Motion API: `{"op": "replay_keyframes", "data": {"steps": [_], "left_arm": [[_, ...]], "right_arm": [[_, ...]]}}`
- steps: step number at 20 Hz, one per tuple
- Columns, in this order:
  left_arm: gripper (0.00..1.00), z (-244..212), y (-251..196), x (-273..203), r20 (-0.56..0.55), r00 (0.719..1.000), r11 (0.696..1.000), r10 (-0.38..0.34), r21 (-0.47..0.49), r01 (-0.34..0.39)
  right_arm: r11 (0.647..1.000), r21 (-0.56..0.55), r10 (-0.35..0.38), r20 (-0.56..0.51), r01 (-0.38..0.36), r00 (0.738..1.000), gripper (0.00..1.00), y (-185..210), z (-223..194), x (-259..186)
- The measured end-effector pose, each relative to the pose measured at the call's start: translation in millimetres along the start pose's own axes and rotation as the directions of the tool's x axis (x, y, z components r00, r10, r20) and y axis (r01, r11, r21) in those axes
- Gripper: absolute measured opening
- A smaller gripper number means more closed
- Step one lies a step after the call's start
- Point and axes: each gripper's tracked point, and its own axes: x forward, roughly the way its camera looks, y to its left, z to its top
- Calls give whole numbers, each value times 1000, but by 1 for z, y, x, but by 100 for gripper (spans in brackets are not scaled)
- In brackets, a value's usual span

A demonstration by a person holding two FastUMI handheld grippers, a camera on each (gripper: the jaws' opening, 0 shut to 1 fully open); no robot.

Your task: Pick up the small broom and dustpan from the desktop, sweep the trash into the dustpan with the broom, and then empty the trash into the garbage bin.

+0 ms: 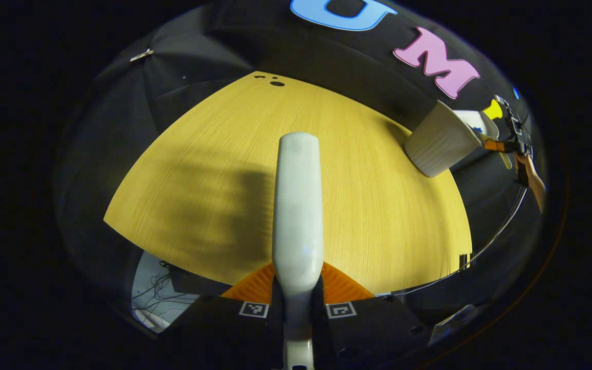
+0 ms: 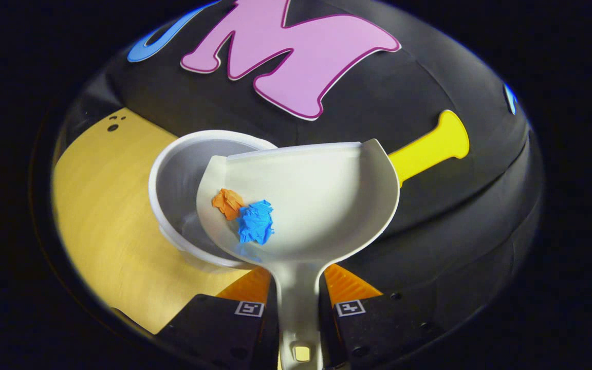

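Note:
My left gripper (image 1: 297, 283) is shut on the small broom's white handle (image 1: 297, 205), which points forward above the wooden desktop (image 1: 208, 169); its bristles are hidden. My right gripper (image 2: 297, 289) is shut on the handle of the white dustpan (image 2: 321, 200). The pan is tilted to the left over the open white garbage bin (image 2: 183, 174). A crumpled orange scrap (image 2: 228, 203) and a blue scrap (image 2: 256, 222) lie in the pan near its lower left lip, above the bin. In the left gripper view the bin (image 1: 437, 144) stands at the desk's far right, with the dustpan (image 1: 478, 123) over it.
The desktop (image 2: 100, 205) has small dark holes (image 1: 275, 82) near its far edge. A hand (image 1: 532, 180) holding the other gripper is at the far right of the left gripper view. Cables lie on the floor (image 1: 152, 298) below the desk's near edge.

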Motion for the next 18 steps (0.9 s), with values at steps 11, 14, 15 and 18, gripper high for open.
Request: {"op": "replay_keyframes", "data": {"steps": [11, 14, 15, 18], "left_arm": [[26, -4, 5, 0, 4, 998, 998, 55, -1, -55], [26, -2, 3, 2, 15, 998, 999, 53, 5, -53], [26, -2, 2, 3, 17, 998, 999, 53, 6, -53], [26, 1, -13, 10, 20, 999, 999, 27, -44, -26]], "right_arm": [[926, -335, -160, 75, 176, 984, 35, -13, 7, 18], [855, -466, -194, 120, 228, 974, 35, -19, 10, 12], [816, -520, -206, 145, 252, 968, 36, -23, 13, 11], [742, -594, -225, 216, 311, 950, 35, -33, 12, 8]]}}
